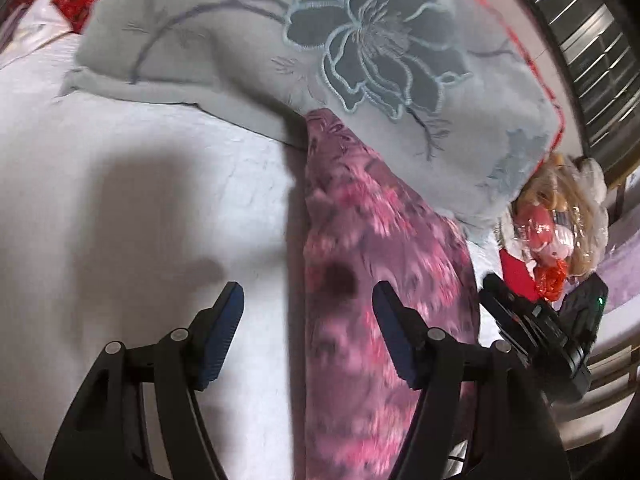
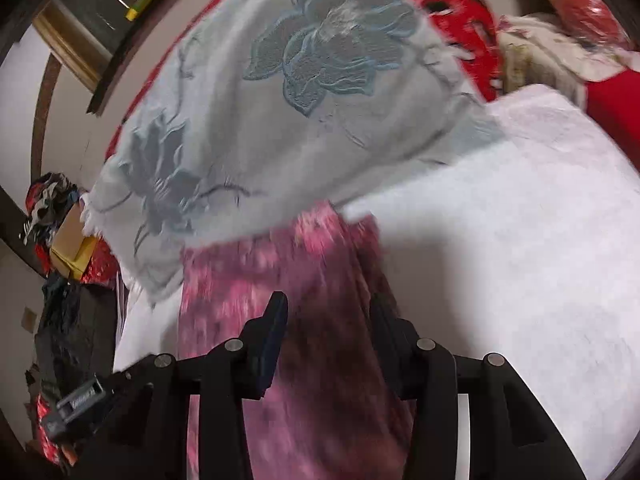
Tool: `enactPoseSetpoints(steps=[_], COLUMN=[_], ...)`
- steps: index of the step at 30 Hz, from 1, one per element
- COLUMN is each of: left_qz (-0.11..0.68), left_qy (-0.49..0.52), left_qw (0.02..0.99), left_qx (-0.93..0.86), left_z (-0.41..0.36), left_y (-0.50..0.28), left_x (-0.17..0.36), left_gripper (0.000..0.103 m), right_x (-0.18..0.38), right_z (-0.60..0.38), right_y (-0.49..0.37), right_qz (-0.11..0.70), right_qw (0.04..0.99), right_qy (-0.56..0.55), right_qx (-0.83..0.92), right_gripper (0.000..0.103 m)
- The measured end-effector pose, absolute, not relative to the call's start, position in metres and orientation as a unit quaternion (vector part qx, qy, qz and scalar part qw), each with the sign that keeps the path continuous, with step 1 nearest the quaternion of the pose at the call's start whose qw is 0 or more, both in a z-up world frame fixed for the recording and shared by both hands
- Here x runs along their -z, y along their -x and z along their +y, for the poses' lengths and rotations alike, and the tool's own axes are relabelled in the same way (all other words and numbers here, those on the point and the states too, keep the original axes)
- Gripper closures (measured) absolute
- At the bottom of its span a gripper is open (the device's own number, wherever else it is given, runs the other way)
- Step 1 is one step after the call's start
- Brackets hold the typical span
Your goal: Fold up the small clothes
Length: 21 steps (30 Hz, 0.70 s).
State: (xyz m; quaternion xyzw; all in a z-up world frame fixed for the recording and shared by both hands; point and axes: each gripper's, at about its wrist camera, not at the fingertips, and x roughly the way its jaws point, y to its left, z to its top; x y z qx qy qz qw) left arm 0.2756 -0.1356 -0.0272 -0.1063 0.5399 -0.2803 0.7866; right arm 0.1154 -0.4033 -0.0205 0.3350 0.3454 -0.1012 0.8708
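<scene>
Pink and purple flowered cloth makes up the small garment (image 1: 372, 280), which is laid as a long narrow strip on the white bedsheet (image 1: 140, 208), its far end tucked against a grey blanket (image 1: 280, 40) embroidered with a large flower. The print is smeared by blur in both views. The left gripper (image 1: 308, 332) is seen spread wide, one finger over bare sheet and the other over the garment, nothing held. The right gripper (image 2: 330, 344) is also parted, both fingers above the garment (image 2: 304, 320), gripping nothing. Only the left view shows a plastic-wrapped toy bundle (image 1: 556, 220) and the other gripper's body beyond the bed edge; only the right view shows a cardboard box (image 2: 70, 248) and dark clutter beside the bed.
</scene>
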Motion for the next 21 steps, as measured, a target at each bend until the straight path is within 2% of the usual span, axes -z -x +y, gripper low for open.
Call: enactPoseSetpoints(steps=[2,3,4,5,9,12,15,19,21], left_qz=[0.554,0.559,0.557,0.55,0.556,0.55,0.531,0.526,0.537], left_qy=[0.096,0.087,0.08,0.072,0.046,0.014,-0.001,0.051,0.051], left_qw=[0.778,0.776,0.778,0.784,0.79,0.798,0.808,0.804,0.8], left_qx=[0.281,0.279,0.28,0.278,0.255,0.248,0.256,0.272,0.263], left_z=[-0.151,-0.158,-0.165,-0.171,-0.193,-0.204,-0.194,-0.165,-0.164], left_y=[-0.289,-0.292,-0.295,-0.298,-0.305,-0.303,-0.291,-0.267,-0.254], left_x=[0.032,0.034,0.034,0.033,0.05,0.05,0.03,0.019,0.031], left_gripper=[0.037,0.037,0.037,0.037,0.037,0.036,0.037,0.037,0.037], right_x=[0.03,0.038,0.042,0.039,0.028,0.062,0.044,0.02,0.03], right_z=[-0.406,-0.407,-0.406,-0.404,-0.41,-0.427,-0.424,-0.398,-0.386], right_y=[-0.147,-0.161,-0.171,-0.175,-0.166,-0.172,-0.159,-0.126,-0.116], right_qz=[0.37,0.394,0.405,0.4,0.346,0.401,0.366,0.323,0.337], right_qw=[0.863,0.855,0.853,0.859,0.884,0.85,0.864,0.895,0.894], right_qy=[-0.322,-0.313,-0.306,-0.299,-0.284,-0.301,-0.31,-0.295,-0.291], right_qx=[0.117,0.127,0.123,0.114,0.131,0.164,0.157,0.081,0.059], right_gripper=[0.057,0.061,0.086,0.095,0.098,0.095,0.09,0.085,0.075])
